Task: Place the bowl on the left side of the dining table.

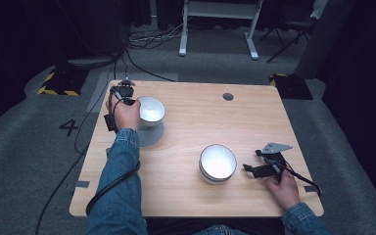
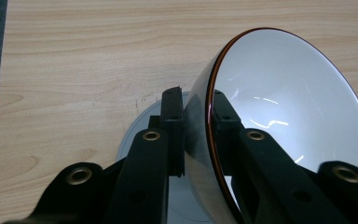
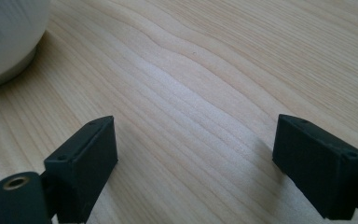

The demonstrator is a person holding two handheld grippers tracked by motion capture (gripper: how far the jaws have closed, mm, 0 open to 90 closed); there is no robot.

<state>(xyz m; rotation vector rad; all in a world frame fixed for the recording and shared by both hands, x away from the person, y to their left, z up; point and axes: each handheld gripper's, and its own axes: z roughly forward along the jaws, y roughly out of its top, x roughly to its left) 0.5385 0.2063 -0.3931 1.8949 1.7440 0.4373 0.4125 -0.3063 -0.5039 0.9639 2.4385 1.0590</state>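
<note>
Item 1, white bowl: glossy white inside, dark outer wall, thin reddish rim. Position: far left part of the wooden bench, above a flat grey round plate. In the left gripper view the bowl is tipped well onto its side, its opening turned away from the plate beneath it; whether its lower edge touches the plate cannot be told.

Item 2, left gripper: held in the person's left hand, denim sleeve behind it. Its fingers are clamped on the bowl's rim, one outside the dark wall and one inside against the white surface.

Item 3, second bowl: white inside, standing upright on the near centre of the bench (well apart from the first). Its pale outer wall appears at the upper left corner of the right gripper view.

Item 4, right gripper: held in the right hand at the near right of the bench, just beside the second bowl and pointing toward it. Fingers spread wide apart, bare wood between them, nothing gripped.

Item 5, surroundings: grey carpeted floor with a painted numeral at left.
</note>
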